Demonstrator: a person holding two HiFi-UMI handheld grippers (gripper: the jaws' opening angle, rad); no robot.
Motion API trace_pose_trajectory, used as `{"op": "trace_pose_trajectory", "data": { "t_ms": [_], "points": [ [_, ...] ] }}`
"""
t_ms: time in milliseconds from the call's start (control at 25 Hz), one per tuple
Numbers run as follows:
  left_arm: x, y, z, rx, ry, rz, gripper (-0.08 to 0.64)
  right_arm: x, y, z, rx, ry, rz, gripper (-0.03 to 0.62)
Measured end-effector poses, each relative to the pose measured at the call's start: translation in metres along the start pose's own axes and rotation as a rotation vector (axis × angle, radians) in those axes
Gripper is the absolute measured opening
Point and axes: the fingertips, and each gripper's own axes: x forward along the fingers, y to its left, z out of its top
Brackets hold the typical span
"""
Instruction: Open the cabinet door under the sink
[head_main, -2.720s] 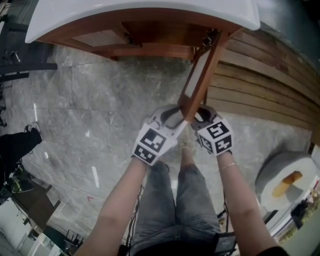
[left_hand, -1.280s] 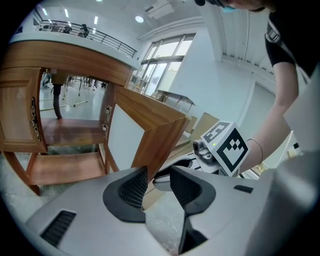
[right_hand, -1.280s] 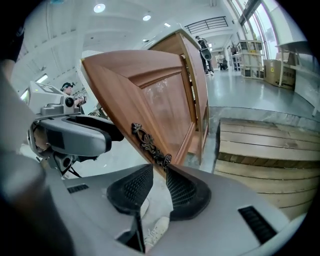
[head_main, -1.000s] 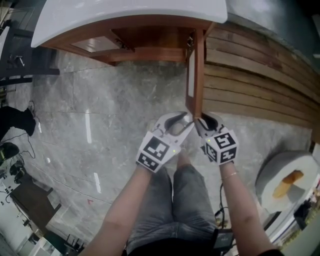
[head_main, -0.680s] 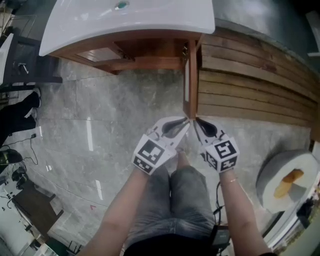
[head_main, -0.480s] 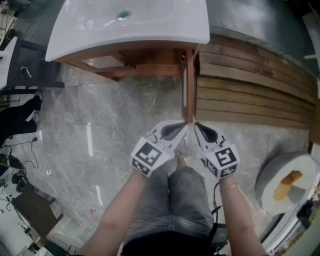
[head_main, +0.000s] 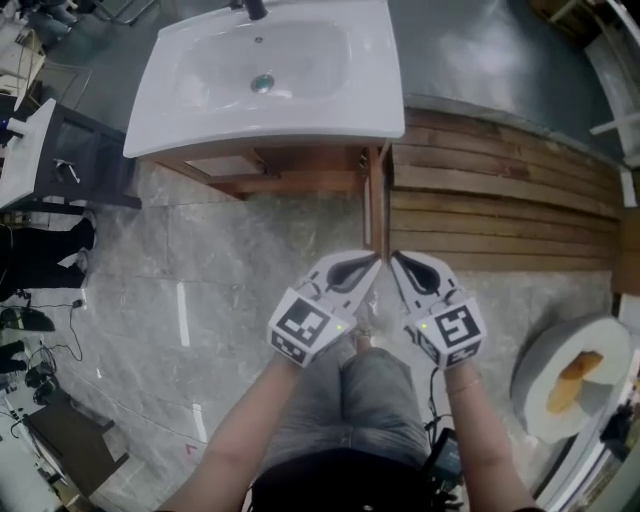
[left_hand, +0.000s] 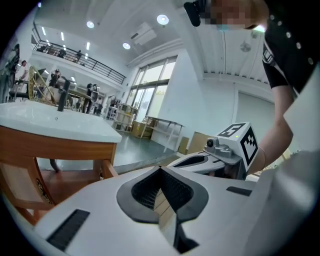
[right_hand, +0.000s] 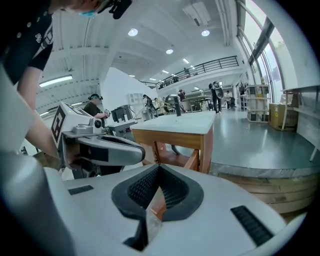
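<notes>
Grey marble floor (head_main: 200, 300) fills the room seen from above, with a wooden slatted platform (head_main: 500, 210) to the right. Both pairs of jaws are fully closed and hold nothing, their dark ribbed pads pressed together in each gripper view. The left gripper (head_main: 372, 266) and right gripper (head_main: 397, 262) sit side by side with their tips close together and angled toward each other. Both point forward and a little downward. Behind each is its marker cube, and two bare forearms reach out over the person's jeans-clad legs. The cabinet door (head_main: 376, 205) stands open, seen edge-on as a thin wooden strip. From the head view its free end lies just ahead of the two tips, in line with the gap between them. It runs back to the wooden cabinet (head_main: 290, 180) under the white sink (head_main: 385, 110) at the top.
</notes>
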Motion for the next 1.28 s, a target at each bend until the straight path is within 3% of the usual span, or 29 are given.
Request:
{"op": "trace_pose_trajectory", "data": {
  "t_ms": [360,600,840,1280],
  "points": [
    [-0.032,-0.004,0.076,0.084,-0.059,0.047,0.009,-0.025,0.007,0.099,-0.03,-0.124,-0.035,0.009],
    [-0.058,-0.004,0.116,0.078,-0.123,0.088,0.009,-0.037,0.023,0.149,-0.059,-0.189,-0.02,0.009],
    [-0.083,0.008,0.152,0.074,-0.191,0.135,0.009,-0.045,0.04,0.181,-0.103,-0.221,-0.017,0.009],
    [-0.114,0.007,0.178,0.1,-0.199,0.166,0.009,-0.043,0.074,0.228,-0.118,-0.305,0.05,0.009]
  ]
}}
